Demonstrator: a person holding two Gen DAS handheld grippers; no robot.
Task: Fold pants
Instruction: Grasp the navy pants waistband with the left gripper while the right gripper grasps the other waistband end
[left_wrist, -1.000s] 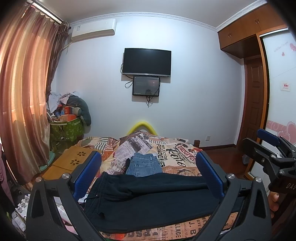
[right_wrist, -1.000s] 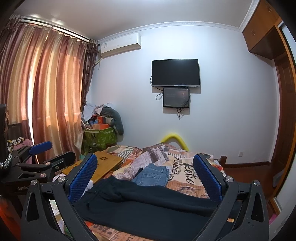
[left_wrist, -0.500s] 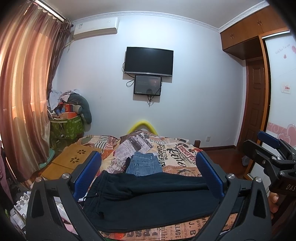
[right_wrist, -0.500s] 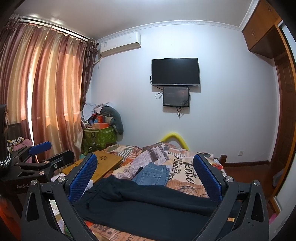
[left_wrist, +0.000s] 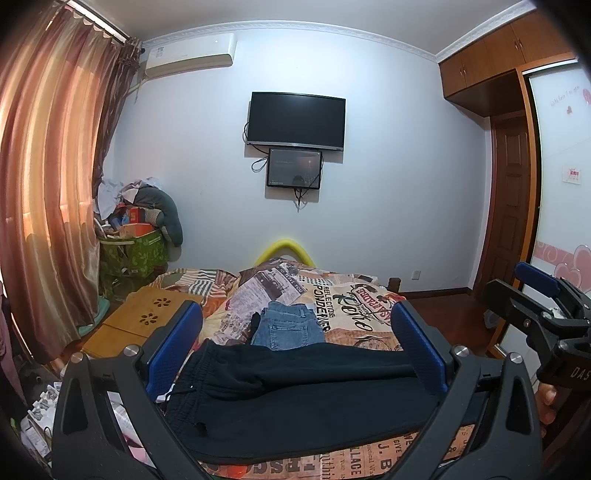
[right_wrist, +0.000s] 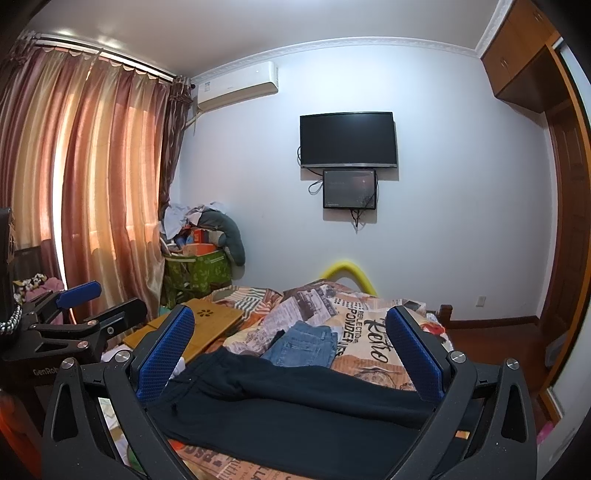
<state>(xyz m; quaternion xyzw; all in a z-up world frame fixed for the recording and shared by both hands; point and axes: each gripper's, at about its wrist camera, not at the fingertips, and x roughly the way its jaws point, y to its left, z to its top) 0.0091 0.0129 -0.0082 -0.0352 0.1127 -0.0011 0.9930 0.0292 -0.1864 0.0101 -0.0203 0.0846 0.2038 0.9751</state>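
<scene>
Black pants (left_wrist: 295, 398) (right_wrist: 295, 410) lie flat across the near end of the bed, waistband and drawstring to the left, legs running right. Folded blue jeans (left_wrist: 288, 328) (right_wrist: 306, 345) rest just beyond them on the printed bedspread (left_wrist: 343, 310). My left gripper (left_wrist: 295, 350) hovers above the black pants, open, its blue pads wide apart with nothing between them. My right gripper (right_wrist: 291, 354) is likewise open and held above the pants. In the left wrist view the right gripper (left_wrist: 543, 314) shows at the right edge; in the right wrist view the left gripper (right_wrist: 74, 317) shows at the left.
A wooden lap desk (left_wrist: 144, 321) lies on the bed's left side. A green bin piled with clothes (left_wrist: 133, 251) stands by the curtain (left_wrist: 48, 206). A TV (left_wrist: 297, 120) hangs on the far wall. A wardrobe and door (left_wrist: 513, 206) stand at right.
Both views have shifted only slightly; the left wrist view has drifted a little. The pants and jeans lie as before and both grippers stay open.
</scene>
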